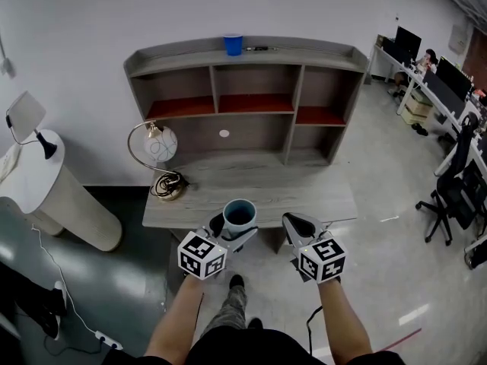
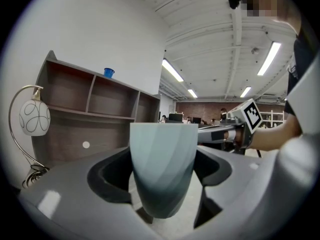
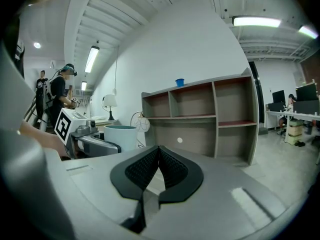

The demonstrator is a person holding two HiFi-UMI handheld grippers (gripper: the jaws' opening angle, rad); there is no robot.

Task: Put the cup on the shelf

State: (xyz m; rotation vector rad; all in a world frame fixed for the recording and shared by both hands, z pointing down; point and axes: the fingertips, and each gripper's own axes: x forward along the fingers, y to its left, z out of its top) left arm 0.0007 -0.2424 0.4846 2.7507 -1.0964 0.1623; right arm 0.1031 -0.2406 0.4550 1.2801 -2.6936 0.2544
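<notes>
Bench (image 1: 304, 196) and shelf (image 1: 183, 61) are seen ahead; cup (image 1: 240, 214) is clamped between left gripper (image 1: 235, 228) jaws; right gripper (image 3: 157, 156) jaws are pressed together, empty.

Left tool (image 1: 236, 223), right tool (image 1: 295, 220): pale grey shells, black ribbed pads (image 3: 142, 169). Marker cube (image 1: 202, 255) on each: white, black square codes. Black cable (image 1: 310, 319) under right tool. Mottled grey trousers (image 1: 232, 310), black shoe (image 1: 237, 281).

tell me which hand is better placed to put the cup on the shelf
Left. The left tool grips the upright cup and faces the shelf ahead. The right tool is shut with nothing between its pads, beside the left one.
</notes>
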